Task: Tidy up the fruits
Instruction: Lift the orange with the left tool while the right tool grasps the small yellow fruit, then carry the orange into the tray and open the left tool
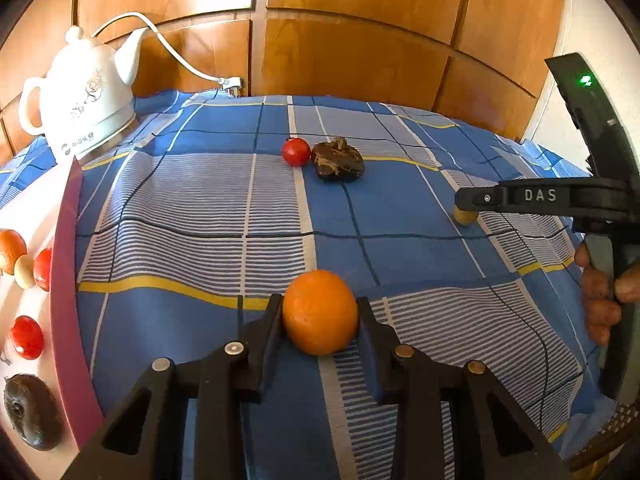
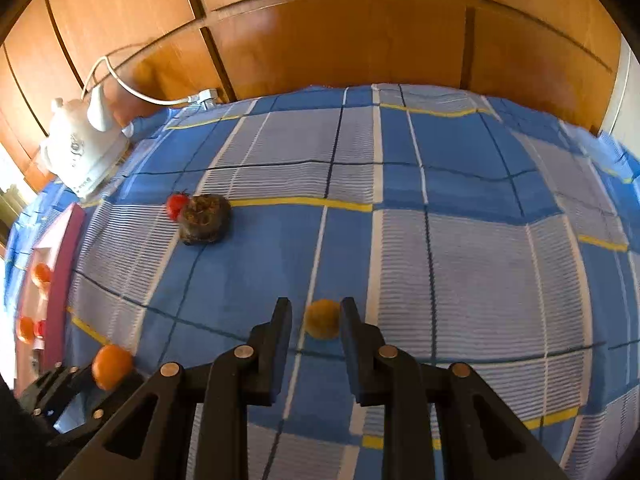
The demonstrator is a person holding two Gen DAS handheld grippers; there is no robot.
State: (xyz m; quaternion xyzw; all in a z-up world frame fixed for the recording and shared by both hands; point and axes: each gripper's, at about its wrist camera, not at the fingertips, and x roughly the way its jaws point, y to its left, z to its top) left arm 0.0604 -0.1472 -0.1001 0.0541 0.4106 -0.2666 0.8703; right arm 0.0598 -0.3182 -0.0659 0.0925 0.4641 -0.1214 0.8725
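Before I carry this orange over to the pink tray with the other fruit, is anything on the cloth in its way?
Nothing visible. The orange sits between the left gripper fingers, and only bare checked cloth lies between it and the pink tray. The red fruit and dark fruit lie farther back, off that line.

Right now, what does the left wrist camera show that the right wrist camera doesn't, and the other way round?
Only the left wrist view shows the person's hand gripping the right tool's handle, and a dark brown fruit on the white tray.

Only the right wrist view shows the tablecloth's far right side and the small yellowish-brown fruit whole, between the right gripper.

Both show the orange clamped in the left gripper, the white kettle, the small red fruit beside the dark brown lump, and the wooden panels.
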